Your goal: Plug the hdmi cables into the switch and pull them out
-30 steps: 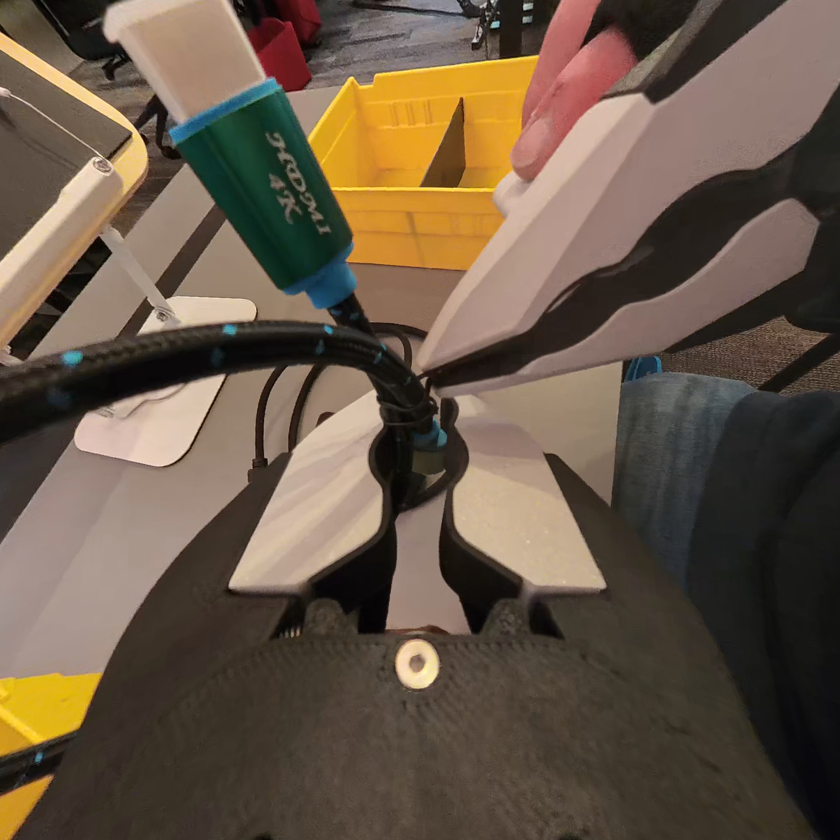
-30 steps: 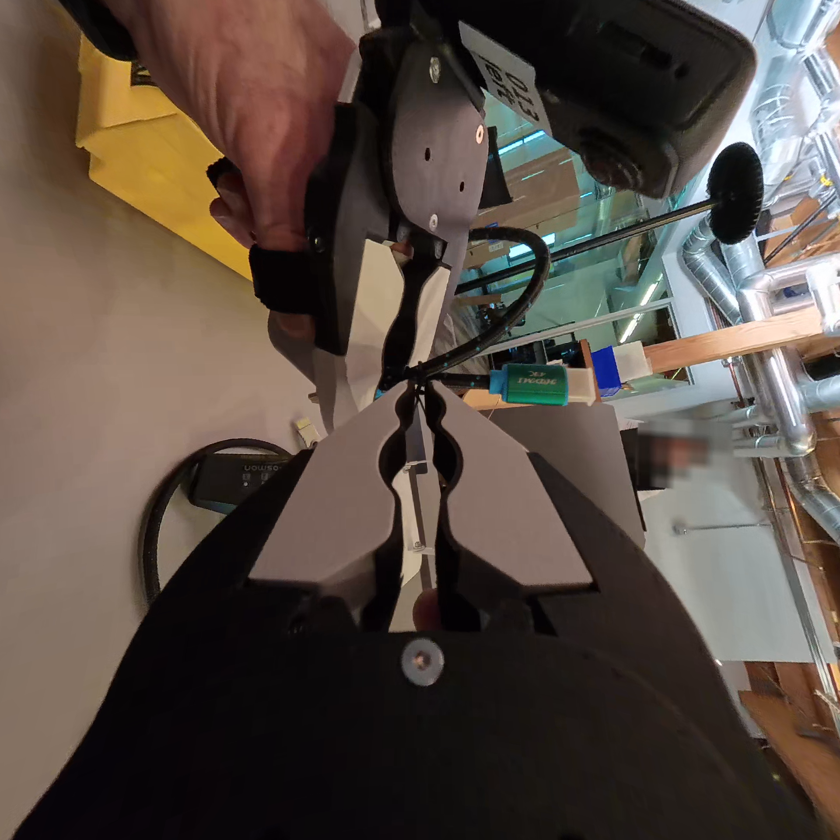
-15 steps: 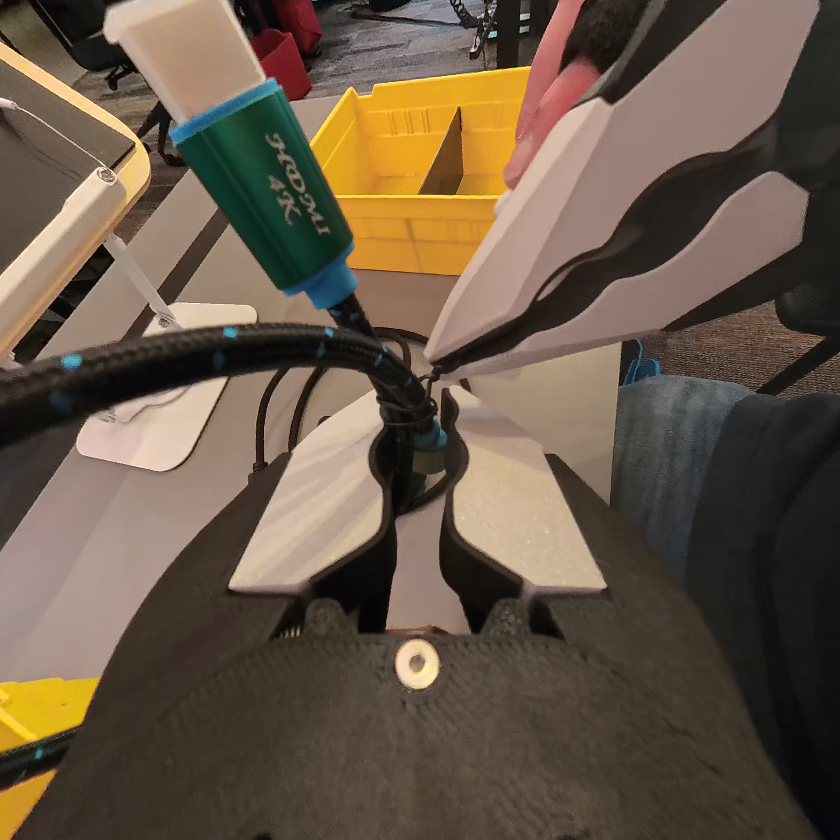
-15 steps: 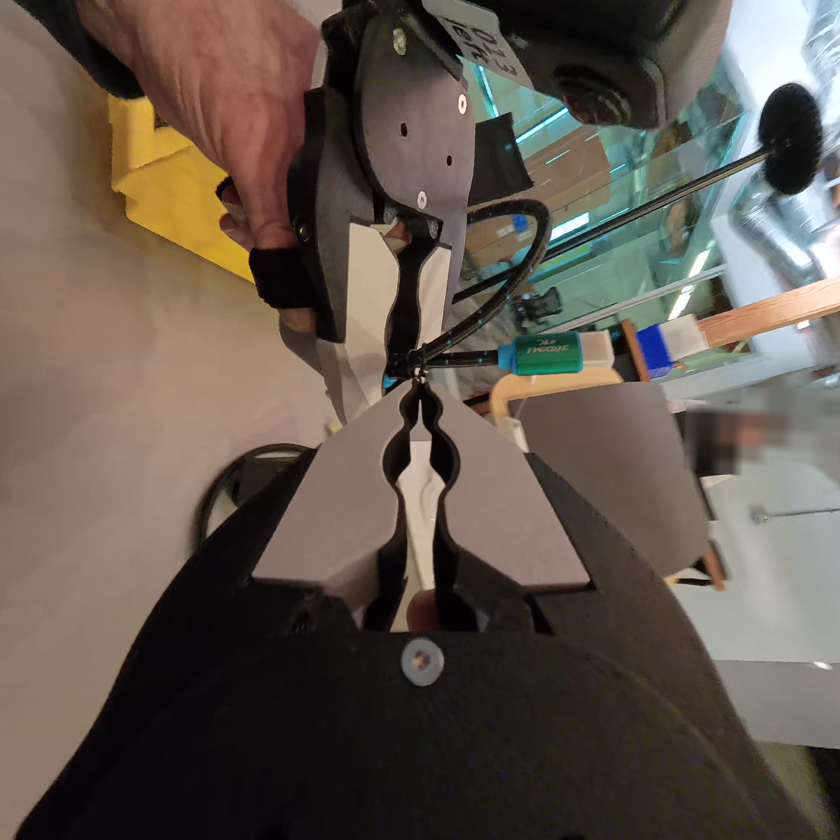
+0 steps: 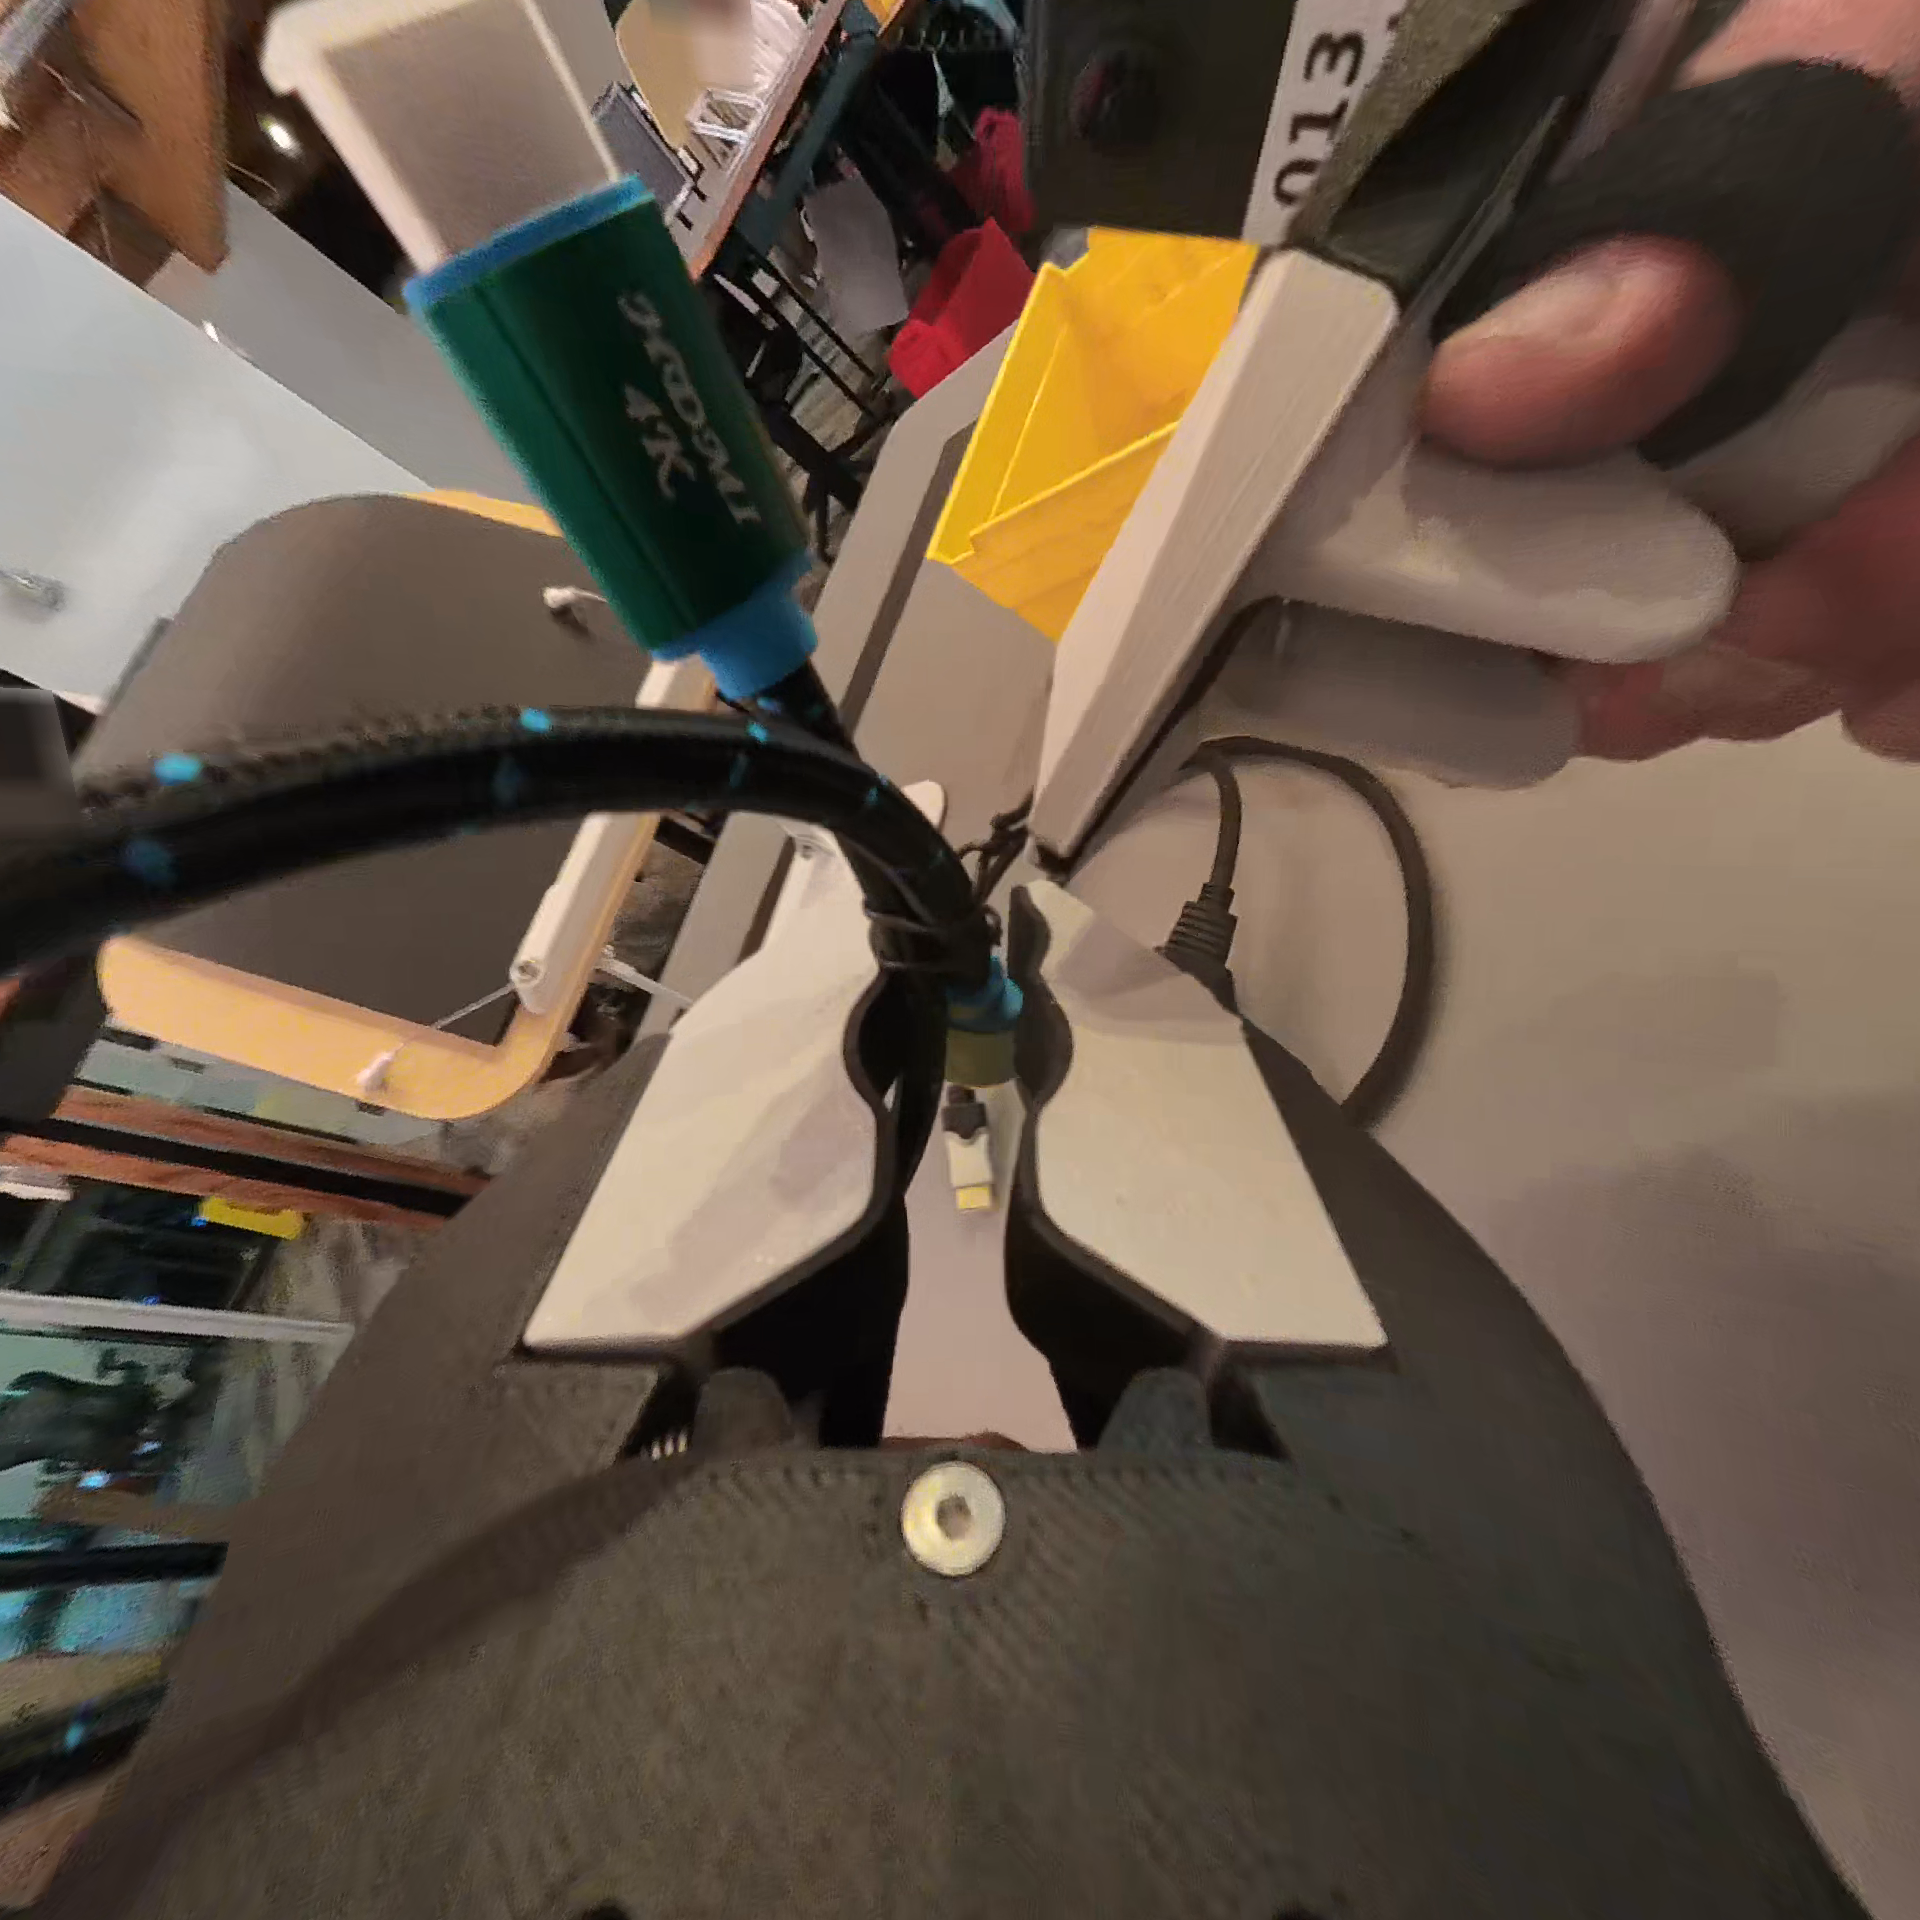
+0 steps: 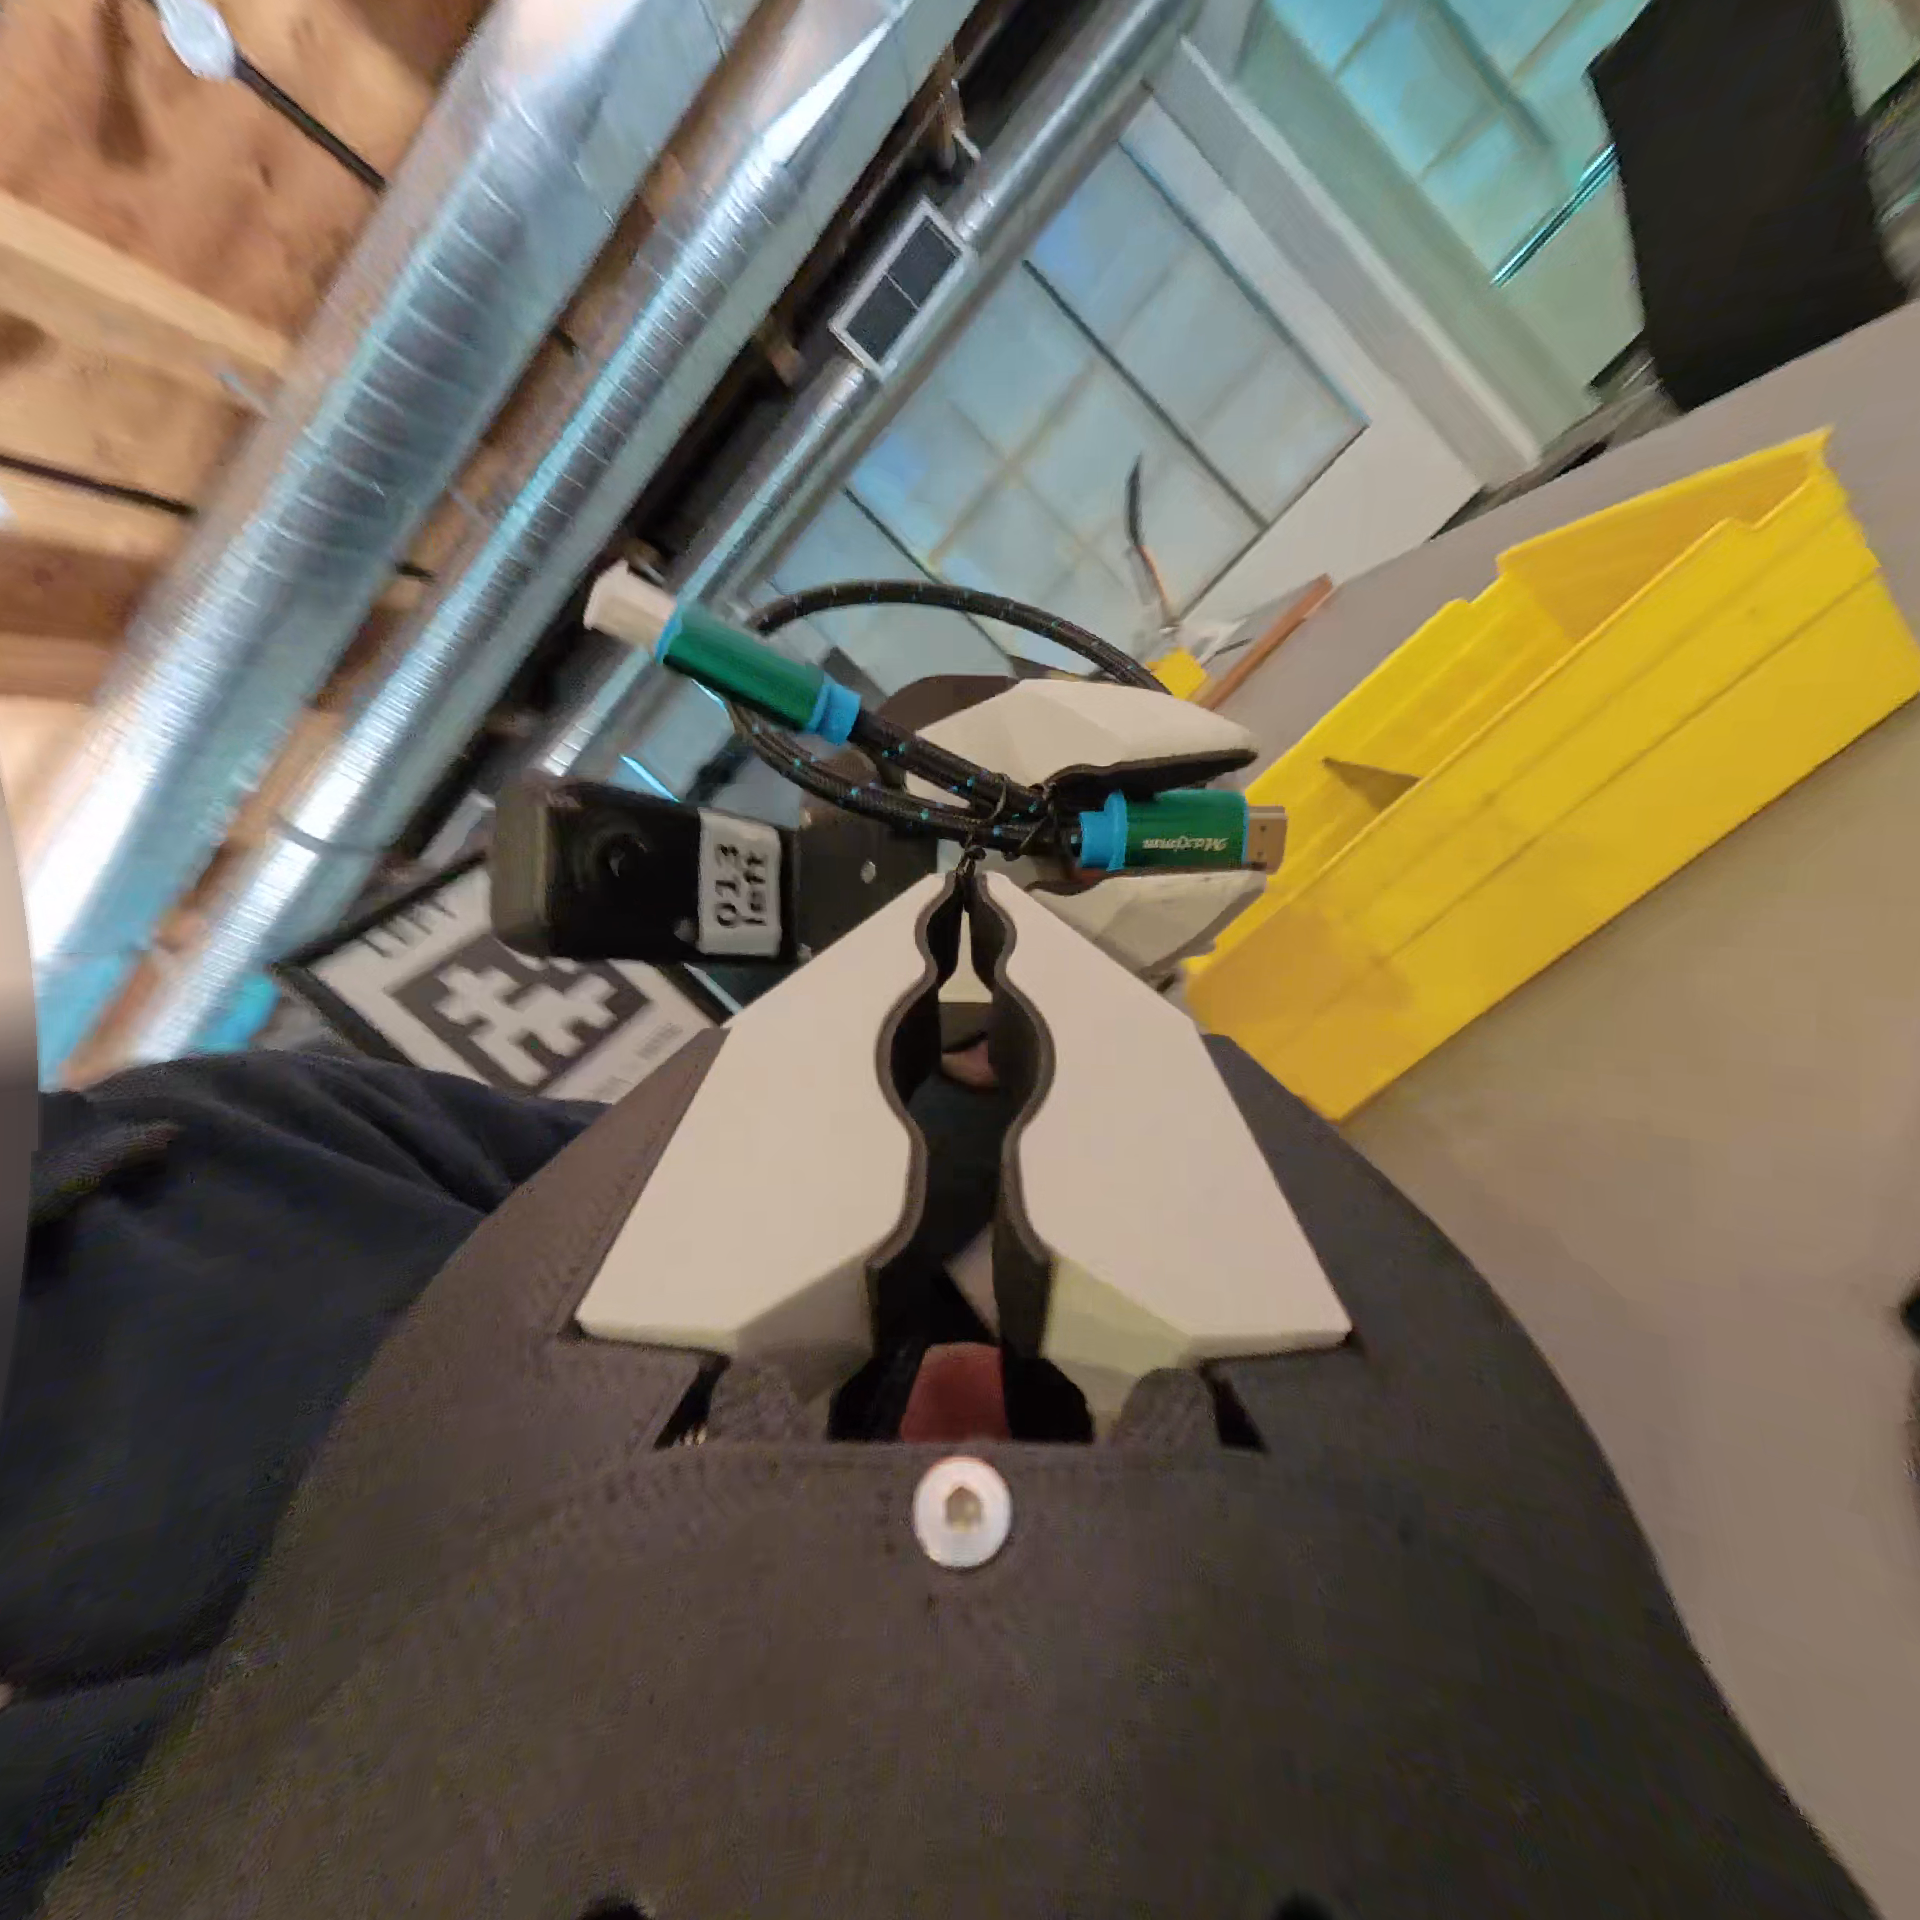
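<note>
- Writing shows on both green plug shells and on the white sticker of the left gripper's black camera; I leave it unread.
- One braided black cable with blue flecks, bundled by a thin tie, carries two plugs.
- One plug wears a white cap and juts up; the other plug has bare metal showing.
- The left gripper has its fingers closed around the bundled cable, the second plug poking out between them.
- The right gripper has its tips pinched on the tie at the bundle.
- One yellow bin sits on the grey table.
- A second black cord loops on the table.
- The switch cannot be made out.
</note>
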A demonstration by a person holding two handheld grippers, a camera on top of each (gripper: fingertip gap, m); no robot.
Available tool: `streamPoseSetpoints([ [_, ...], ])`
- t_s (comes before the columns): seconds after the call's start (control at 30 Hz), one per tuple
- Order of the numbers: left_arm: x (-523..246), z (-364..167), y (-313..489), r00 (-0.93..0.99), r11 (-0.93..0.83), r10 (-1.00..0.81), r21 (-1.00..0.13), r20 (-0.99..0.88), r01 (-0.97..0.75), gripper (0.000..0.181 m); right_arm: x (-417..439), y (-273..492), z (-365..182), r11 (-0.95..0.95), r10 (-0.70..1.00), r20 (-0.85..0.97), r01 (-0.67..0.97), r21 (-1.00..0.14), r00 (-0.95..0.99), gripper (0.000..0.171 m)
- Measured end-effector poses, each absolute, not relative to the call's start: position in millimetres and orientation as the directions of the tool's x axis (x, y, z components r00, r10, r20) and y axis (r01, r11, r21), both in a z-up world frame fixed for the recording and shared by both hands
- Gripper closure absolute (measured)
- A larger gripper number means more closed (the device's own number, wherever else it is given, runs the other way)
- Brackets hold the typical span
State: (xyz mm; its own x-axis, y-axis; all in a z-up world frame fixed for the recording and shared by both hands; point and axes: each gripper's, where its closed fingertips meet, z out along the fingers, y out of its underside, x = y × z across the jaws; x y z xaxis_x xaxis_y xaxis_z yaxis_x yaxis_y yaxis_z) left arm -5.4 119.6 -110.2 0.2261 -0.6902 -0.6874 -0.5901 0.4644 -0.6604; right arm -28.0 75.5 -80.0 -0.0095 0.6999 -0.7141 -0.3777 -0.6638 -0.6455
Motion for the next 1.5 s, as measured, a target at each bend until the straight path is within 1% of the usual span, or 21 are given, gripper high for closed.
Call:
streamPoseSetpoints([
  [0.07, -7, -113, 121, 0.219, 0.437, -0.724, -0.681, -0.654, -0.588, 0.163, -30, 78, -81, -0.559, 0.779, -0.618, -0.327, -0.762, 0.109, 0.157],
  [0.1, -7, -115, 121, 0.207, 0.421, -0.746, -0.688, -0.633, -0.591, 0.163, -29, 79, -80, -0.456, 0.834, -0.515, -0.276, -0.846, 0.197, 0.154],
  [0.17, -7, -115, 120, 0.211, 0.382, -0.785, -0.722, -0.583, -0.577, 0.163, -23, 84, -79, -0.166, 0.889, -0.188, -0.09, -0.982, 0.417, 0.15],
  [0.2, -7, -117, 118, 0.203, 0.353, -0.814, -0.74, -0.545, -0.573, 0.163, -20, 86, -77, -0.032, 0.872, -0.017, 0.023, -0.999, 0.488, 0.151],
  [0.27, -6, -117, 117, 0.205, 0.316, -0.843, -0.766, -0.498, -0.56, 0.163, -18, 90, -77, 0.187, 0.781, 0.322, 0.292, -0.938, 0.535, 0.15],
  [0.33, -5, -121, 114, 0.191, 0.269, -0.878, -0.783, -0.438, -0.561, 0.164, -20, 88, -81, 0.365, 0.644, 0.616, 0.527, -0.768, 0.453, 0.151],
  [0.4, -4, -121, 113, 0.195, 0.23, -0.9, -0.804, -0.39, -0.548, 0.164, -24, 87, -85, 0.45, 0.519, 0.775, 0.656, -0.606, 0.36, 0.154],
  [0.57, -3, -122, 109, 0.184, 0.173, -0.93, -0.822, -0.318, -0.543, 0.164, -27, 89, -85, 0.495, 0.34, 0.903, 0.766, -0.409, 0.263, 0.157],
  [0.73, -1, -124, 107, 0.178, 0.16, -0.937, -0.823, -0.3, -0.545, 0.163, -24, 90, -82, 0.488, 0.31, 0.914, 0.781, -0.39, 0.262, 0.169],
  [0.8, -1, -124, 106, 0.172, 0.163, -0.938, -0.823, -0.3, -0.544, 0.163, -24, 89, -82, 0.479, 0.349, 0.893, 0.765, -0.431, 0.284, 0.17],
  [0.9, -1, -122, 108, 0.186, 0.192, -0.922, -0.817, -0.34, -0.543, 0.163, -23, 89, -81, 0.41, 0.507, 0.759, 0.66, -0.629, 0.408, 0.171],
  [0.93, -1, -120, 109, 0.192, 0.208, -0.913, -0.814, -0.361, -0.542, 0.164, -23, 88, -79, 0.356, 0.591, 0.657, 0.58, -0.733, 0.468, 0.171],
  [1.0, -2, -117, 111, 0.204, 0.262, -0.878, -0.791, -0.433, -0.553, 0.164, -23, 86, -76, 0.176, 0.755, 0.346, 0.335, -0.926, 0.558, 0.171],
  [1.07, -2, -112, 114, 0.211, 0.324, -0.834, -0.761, -0.51, -0.561, 0.164, -23, 84, -74, -0.071, 0.849, -0.033, 0.052, -0.996, 0.528, 0.171],
  [1.1, -3, -110, 115, 0.218, 0.355, -0.807, -0.744, -0.55, -0.566, 0.163, -24, 82, -76, -0.218, 0.857, -0.23, -0.081, -0.973, 0.462, 0.171],
  [1.13, -3, -109, 117, 0.225, 0.391, -0.769, -0.719, -0.598, -0.575, 0.163, -23, 81, -76, -0.372, 0.827, -0.43, -0.221, -0.901, 0.361, 0.171],
  [1.2, -4, -110, 120, 0.228, 0.451, -0.695, -0.661, -0.682, -0.6, 0.164, -22, 81, -83, -0.607, 0.704, -0.699, -0.404, -0.685, 0.126, 0.171],
  [1.27, -5, -111, 124, 0.232, 0.522, -0.587, -0.582, -0.776, -0.623, 0.163, -24, 77, -89, -0.688, 0.628, -0.778, -0.465, -0.557, 0.003, 0.171],
  [1.4, -7, -103, 122, 0.237, 0.627, -0.409, -0.46, -0.881, -0.628, 0.163, -30, 67, -89, -0.755, 0.549, -0.823, -0.507, -0.414, -0.145, 0.171],
  [1.47, -7, -103, 121, 0.234, 0.635, -0.412, -0.462, -0.881, -0.619, 0.163, -31, 67, -92, -0.749, 0.557, -0.818, -0.514, -0.418, -0.147, 0.171],
  [1.5, -8, -106, 123, 0.229, 0.621, -0.428, -0.469, -0.874, -0.628, 0.163, -31, 70, -94, -0.712, 0.599, -0.798, -0.504, -0.488, -0.074, 0.171],
])
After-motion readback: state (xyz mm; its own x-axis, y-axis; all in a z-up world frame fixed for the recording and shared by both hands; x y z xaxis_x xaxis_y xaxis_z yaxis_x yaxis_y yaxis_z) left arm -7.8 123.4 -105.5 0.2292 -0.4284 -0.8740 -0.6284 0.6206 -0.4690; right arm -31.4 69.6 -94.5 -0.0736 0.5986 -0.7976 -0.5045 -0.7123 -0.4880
